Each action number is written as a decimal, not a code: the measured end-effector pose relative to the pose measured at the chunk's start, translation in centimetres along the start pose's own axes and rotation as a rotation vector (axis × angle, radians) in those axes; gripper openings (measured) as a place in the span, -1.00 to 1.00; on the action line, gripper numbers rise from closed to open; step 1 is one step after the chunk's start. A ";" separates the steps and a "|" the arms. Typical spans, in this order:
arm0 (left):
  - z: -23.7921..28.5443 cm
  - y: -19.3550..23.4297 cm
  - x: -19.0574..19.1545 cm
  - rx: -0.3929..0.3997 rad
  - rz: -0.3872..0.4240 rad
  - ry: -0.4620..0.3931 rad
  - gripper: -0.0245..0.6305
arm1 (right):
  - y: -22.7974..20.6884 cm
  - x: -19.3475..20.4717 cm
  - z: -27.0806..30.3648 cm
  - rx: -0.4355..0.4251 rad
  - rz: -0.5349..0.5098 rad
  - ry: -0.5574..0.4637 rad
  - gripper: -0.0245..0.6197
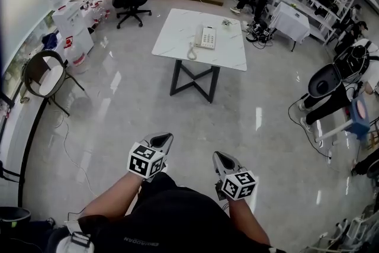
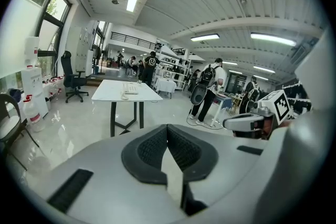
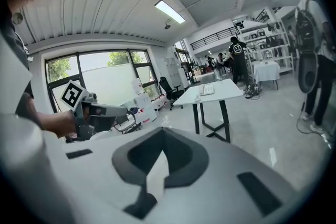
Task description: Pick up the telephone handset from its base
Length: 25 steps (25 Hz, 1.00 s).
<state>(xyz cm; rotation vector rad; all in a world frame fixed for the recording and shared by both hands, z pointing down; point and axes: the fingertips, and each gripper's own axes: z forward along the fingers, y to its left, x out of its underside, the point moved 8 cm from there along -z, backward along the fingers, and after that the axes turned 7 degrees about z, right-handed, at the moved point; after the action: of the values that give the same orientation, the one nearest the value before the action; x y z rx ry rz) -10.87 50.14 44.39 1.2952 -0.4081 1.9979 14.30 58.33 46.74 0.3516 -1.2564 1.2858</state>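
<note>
My left tool (image 1: 161,140) and right tool (image 1: 222,159) are closed and empty at lower centre. The handset (image 1: 199,37) lies on its base (image 1: 208,37), well off at upper centre, lengthwise up-frame.

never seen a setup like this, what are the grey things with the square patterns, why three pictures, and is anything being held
There is no robot here. A person holds a two-jaw gripper in each hand. The left gripper and right gripper are the grey wedges, and the patterned cubes are part of them. The head view comes from a camera on the person's head, looking down. The other two views come from a camera riding on each gripper, looking along its jaws. In both, the jaws sit together with nothing between them, so nothing is held. Well ahead stands a white table with a telephone on it, its handset resting on the base.
</note>
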 end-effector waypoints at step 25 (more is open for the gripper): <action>7.8 7.3 -2.7 -0.015 -0.041 0.058 -0.93 | -5.1 -4.4 9.5 -0.012 0.050 0.059 -0.92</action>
<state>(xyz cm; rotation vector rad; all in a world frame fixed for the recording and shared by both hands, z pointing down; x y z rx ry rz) -10.20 39.27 46.28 1.2236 -0.3660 1.9895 14.83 46.83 48.69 0.2730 -1.2297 1.3212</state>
